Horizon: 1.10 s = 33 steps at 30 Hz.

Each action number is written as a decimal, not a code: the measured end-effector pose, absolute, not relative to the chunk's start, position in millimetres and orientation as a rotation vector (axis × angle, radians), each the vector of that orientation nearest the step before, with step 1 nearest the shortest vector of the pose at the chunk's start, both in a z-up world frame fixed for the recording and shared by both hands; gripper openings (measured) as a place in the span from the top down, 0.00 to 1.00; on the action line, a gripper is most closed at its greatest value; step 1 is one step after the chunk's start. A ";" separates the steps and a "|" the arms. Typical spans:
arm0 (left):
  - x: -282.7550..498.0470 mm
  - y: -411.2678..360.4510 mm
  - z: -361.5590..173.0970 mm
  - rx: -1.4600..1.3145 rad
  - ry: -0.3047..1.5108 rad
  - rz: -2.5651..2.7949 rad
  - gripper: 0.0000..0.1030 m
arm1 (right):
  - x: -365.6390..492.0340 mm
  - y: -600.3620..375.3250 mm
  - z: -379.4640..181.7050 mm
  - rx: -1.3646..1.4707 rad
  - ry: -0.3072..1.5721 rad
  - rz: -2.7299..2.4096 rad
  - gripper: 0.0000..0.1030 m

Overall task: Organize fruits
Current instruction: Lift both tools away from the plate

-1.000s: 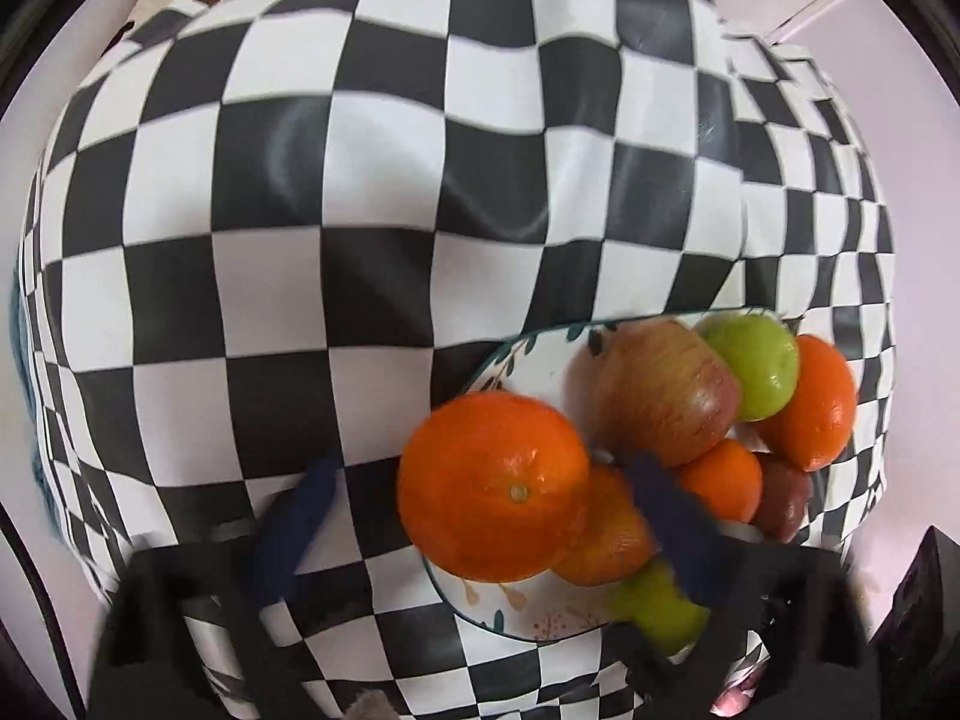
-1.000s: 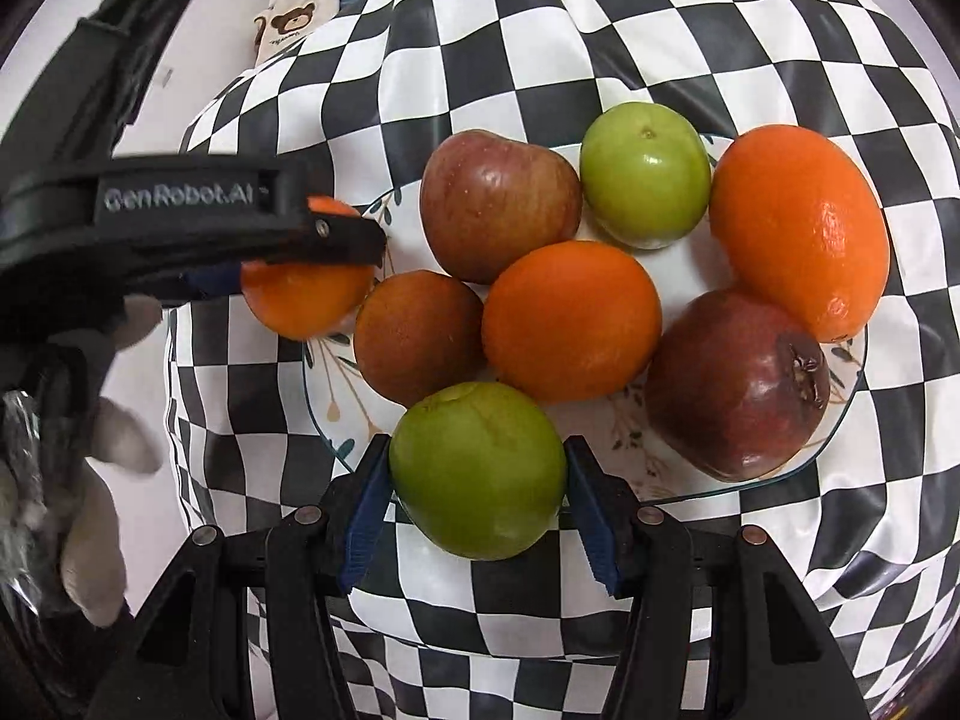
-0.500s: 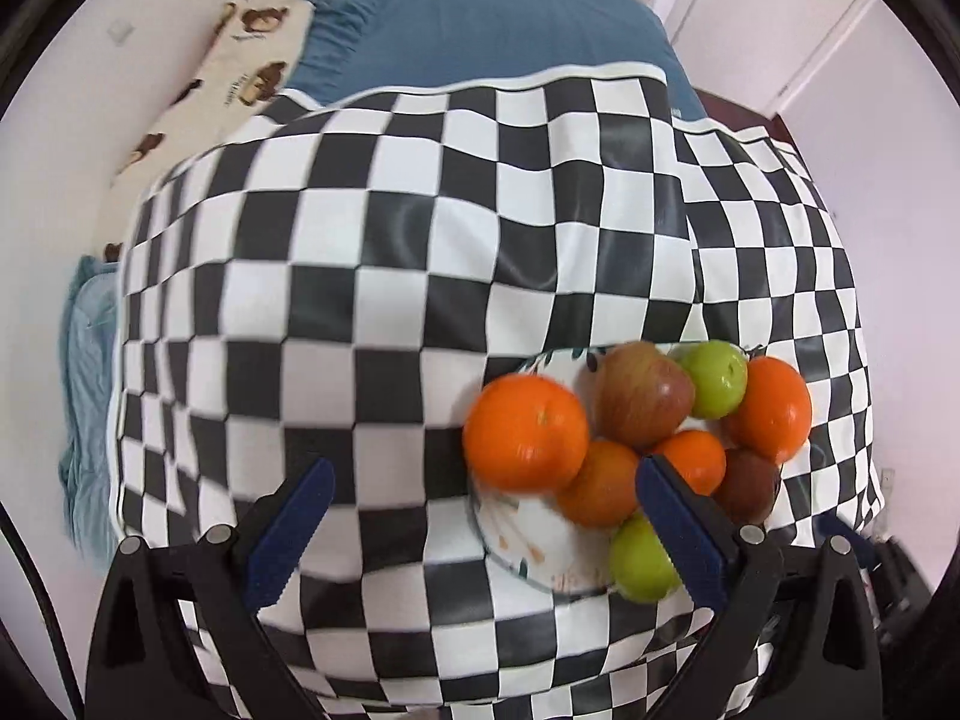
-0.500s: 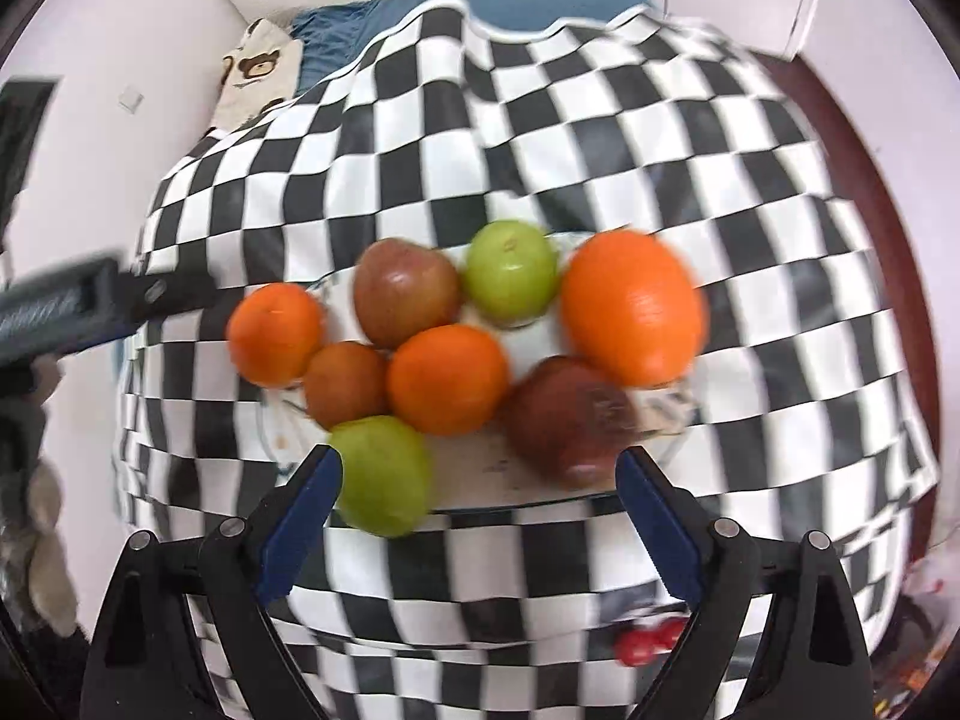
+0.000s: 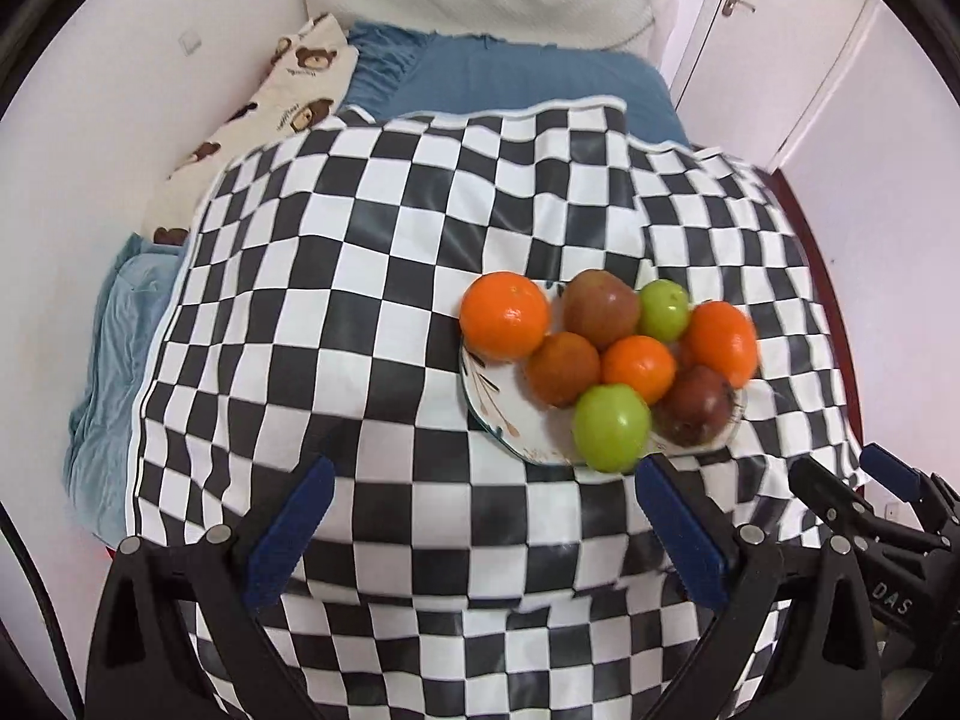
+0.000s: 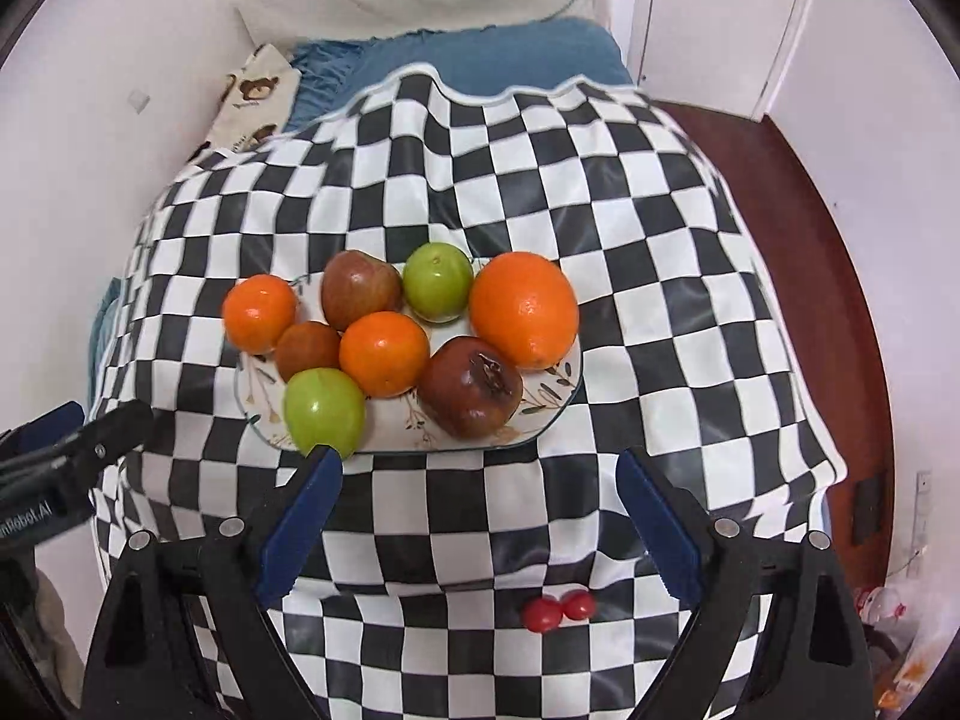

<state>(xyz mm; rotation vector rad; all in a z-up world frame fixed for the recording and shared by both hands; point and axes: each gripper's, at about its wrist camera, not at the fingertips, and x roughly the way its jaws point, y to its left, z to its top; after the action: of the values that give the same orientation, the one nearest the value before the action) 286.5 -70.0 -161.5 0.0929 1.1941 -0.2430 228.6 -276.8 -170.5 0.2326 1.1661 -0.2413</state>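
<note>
Left wrist view, change: the left gripper [image 5: 483, 531], which was clamping the round orange mandarin [image 5: 505, 315] a second ago, is now hanging released above the black-and-white checked tablecloth [image 5: 336, 276], its jaws wide apart with nothing between them.
Left wrist view, fruit: the mandarin is sitting on the left rim of the white oval leaf-patterned plate [image 5: 486, 387].
Left wrist view, plate contents: eight fruits are crowding together, among them a glossy green apple [image 5: 611, 427] at the near edge.

Right wrist view, change: the right gripper [image 6: 477, 519] is standing released, no longer closed on the green apple [image 6: 324, 411].
Right wrist view, fruit: the apple is overhanging the plate's [image 6: 552, 399] near-left rim.
Right wrist view, plate contents: a large orange [image 6: 523, 309], a dark brown-red pomegranate [image 6: 471, 387] and a red-green apple [image 6: 359, 289] are touching their neighbours.
Right wrist view, surroundings: two small red cherry-like fruits [image 6: 558, 609] are lying on the cloth below.
</note>
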 end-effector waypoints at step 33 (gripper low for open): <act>152.3 -65.8 -42.6 0.088 0.898 -0.251 0.00 | 86.5 -263.5 -32.2 0.173 0.873 -0.215 0.08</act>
<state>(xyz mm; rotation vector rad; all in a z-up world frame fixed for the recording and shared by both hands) 152.3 -65.8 -42.6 0.0884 0.8981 -0.2512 86.5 -263.5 -32.2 0.1731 0.8735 -0.2147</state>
